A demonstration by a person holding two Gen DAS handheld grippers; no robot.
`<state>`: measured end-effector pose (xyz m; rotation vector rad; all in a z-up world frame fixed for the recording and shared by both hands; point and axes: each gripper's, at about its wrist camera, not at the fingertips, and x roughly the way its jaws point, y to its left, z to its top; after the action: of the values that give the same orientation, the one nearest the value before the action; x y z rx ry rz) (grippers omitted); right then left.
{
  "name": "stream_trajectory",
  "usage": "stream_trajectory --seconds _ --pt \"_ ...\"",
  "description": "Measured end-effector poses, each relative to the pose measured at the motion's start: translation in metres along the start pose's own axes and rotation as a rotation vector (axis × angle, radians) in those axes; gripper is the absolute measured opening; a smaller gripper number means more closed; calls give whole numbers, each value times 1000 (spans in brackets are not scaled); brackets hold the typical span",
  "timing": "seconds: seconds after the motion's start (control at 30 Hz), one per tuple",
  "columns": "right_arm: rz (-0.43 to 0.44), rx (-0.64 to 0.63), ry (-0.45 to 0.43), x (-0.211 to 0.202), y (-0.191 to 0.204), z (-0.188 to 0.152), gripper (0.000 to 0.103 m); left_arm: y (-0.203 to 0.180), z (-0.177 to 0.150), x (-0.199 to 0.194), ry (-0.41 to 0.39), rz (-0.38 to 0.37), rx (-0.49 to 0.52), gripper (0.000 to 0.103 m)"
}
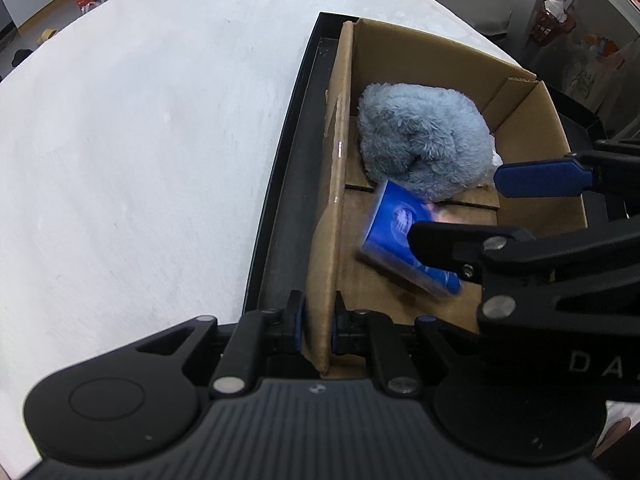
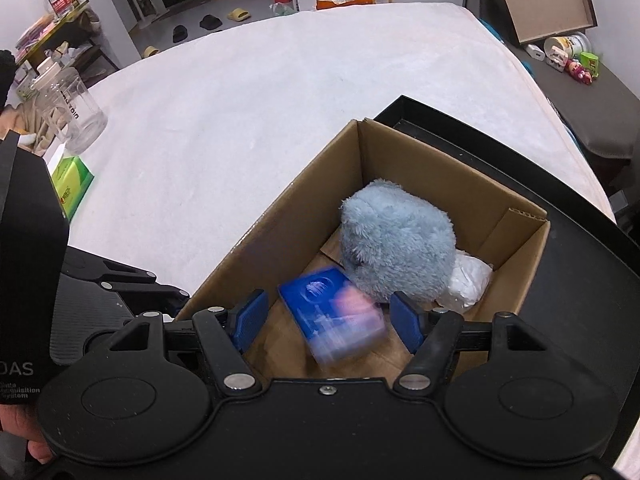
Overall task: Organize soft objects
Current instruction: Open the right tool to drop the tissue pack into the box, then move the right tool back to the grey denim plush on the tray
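An open cardboard box (image 1: pixel 440 52) (image 2: pixel 304 200) stands in a black tray (image 1: pixel 296 160) (image 2: pixel 560 260). Inside it lie a fluffy grey-blue plush (image 1: pixel 424 140) (image 2: pixel 396 240) and a crumpled white soft item (image 2: pixel 468 280) beside the plush. My left gripper (image 1: pixel 318 312) is shut on the box's near side wall. My right gripper (image 2: pixel 328 318) (image 1: pixel 456 208) hangs over the box with its jaws apart. A blue tissue pack (image 2: pixel 332 316) (image 1: pixel 394 232), blurred and tilted, sits between and below the blue pads without touching either.
The tray rests on a white-covered table (image 2: pixel 280 100). At its left edge stand a clear glass jar (image 2: pixel 72 108) and a green tissue pack (image 2: pixel 72 184). A dark side table with small toys (image 2: pixel 576 68) is at the far right.
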<state>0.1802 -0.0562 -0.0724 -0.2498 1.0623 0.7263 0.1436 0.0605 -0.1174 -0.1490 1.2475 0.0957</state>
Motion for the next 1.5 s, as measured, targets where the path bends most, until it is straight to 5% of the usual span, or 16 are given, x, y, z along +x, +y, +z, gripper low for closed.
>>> stream_trajectory --seconds 0.7,1.07,1.5 --pt "-46 80 -79 -42 -30 -20 79 -14 6 2 17 73 33 17" --pt "-160 166 -125 -56 -63 -47 83 -28 7 -3 11 160 52 54" --pt "-209 256 -144 -65 -109 -73 98 -43 14 -7 -3 200 68 74"
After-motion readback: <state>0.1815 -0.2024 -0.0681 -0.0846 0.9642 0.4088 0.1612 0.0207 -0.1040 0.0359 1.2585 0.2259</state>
